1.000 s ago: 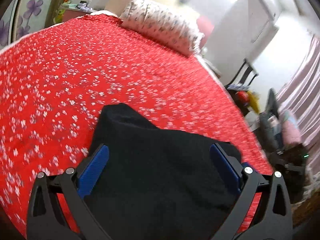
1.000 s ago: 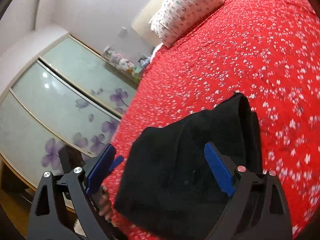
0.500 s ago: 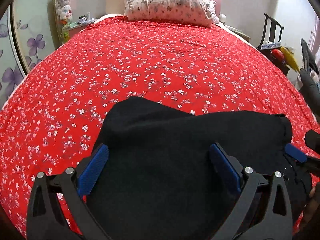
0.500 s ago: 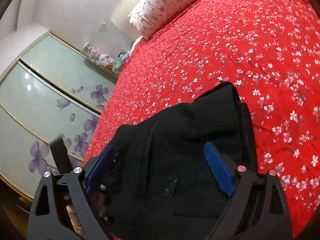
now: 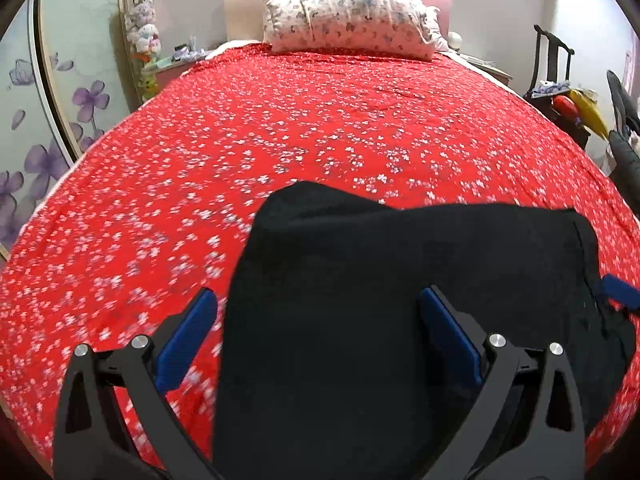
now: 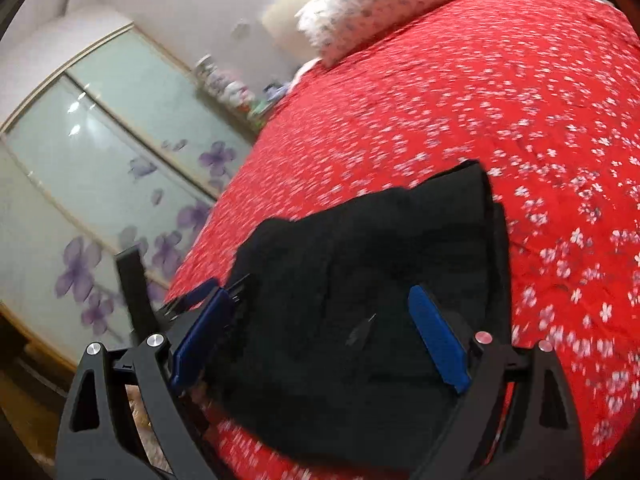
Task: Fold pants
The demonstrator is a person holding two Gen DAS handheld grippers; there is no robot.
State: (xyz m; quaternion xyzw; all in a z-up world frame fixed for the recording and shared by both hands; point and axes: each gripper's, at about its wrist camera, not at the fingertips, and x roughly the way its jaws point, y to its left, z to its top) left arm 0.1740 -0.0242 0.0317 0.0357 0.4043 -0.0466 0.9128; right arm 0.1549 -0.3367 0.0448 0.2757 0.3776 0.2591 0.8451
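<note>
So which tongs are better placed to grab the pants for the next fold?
Probably left. The left tongs are open, straddling the pants' left edge, one finger on the bedspread, one over cloth. The right tongs are also open, but both fingers sit over flat cloth.

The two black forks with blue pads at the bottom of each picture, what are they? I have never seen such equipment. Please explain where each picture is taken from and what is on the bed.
They are handheld grippers; a person holds one in each hand. Each carries a wide-angle camera looking along its fingers, so one picture comes from the left gripper and one from the right gripper. Both stand open and hold nothing. Under them lie black pants, already folded into a bundle, on a red flowered bedspread. A patterned pillow rests at the head of the bed.
</note>
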